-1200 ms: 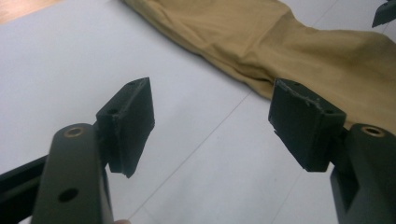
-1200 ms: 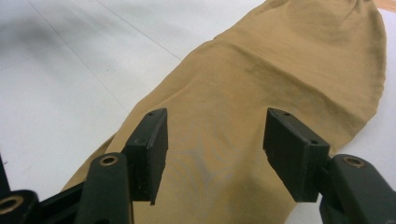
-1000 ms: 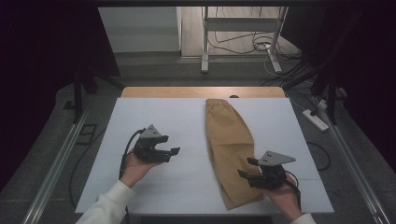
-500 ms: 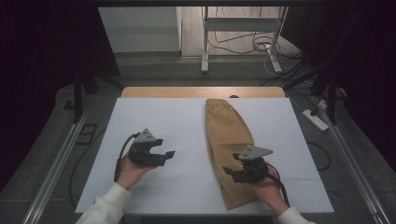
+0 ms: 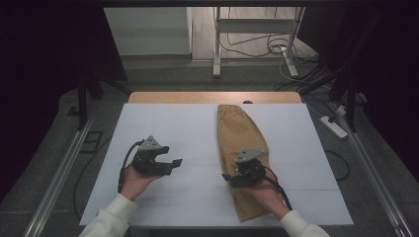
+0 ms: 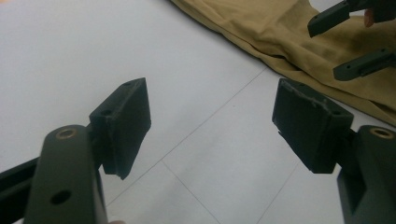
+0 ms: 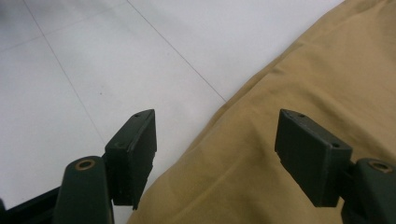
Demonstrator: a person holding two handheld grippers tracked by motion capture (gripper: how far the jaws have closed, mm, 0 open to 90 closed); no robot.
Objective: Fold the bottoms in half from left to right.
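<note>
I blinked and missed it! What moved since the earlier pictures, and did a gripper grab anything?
The right gripper slid leftward from the cloth's right side until it sits over the folded tan cloth. Its jaws have just been opening; they straddle the cloth's left edge without pinching it. Nothing was grabbed. The left gripper moved a little right, open over the white table. The cloth lies as before.
</note>
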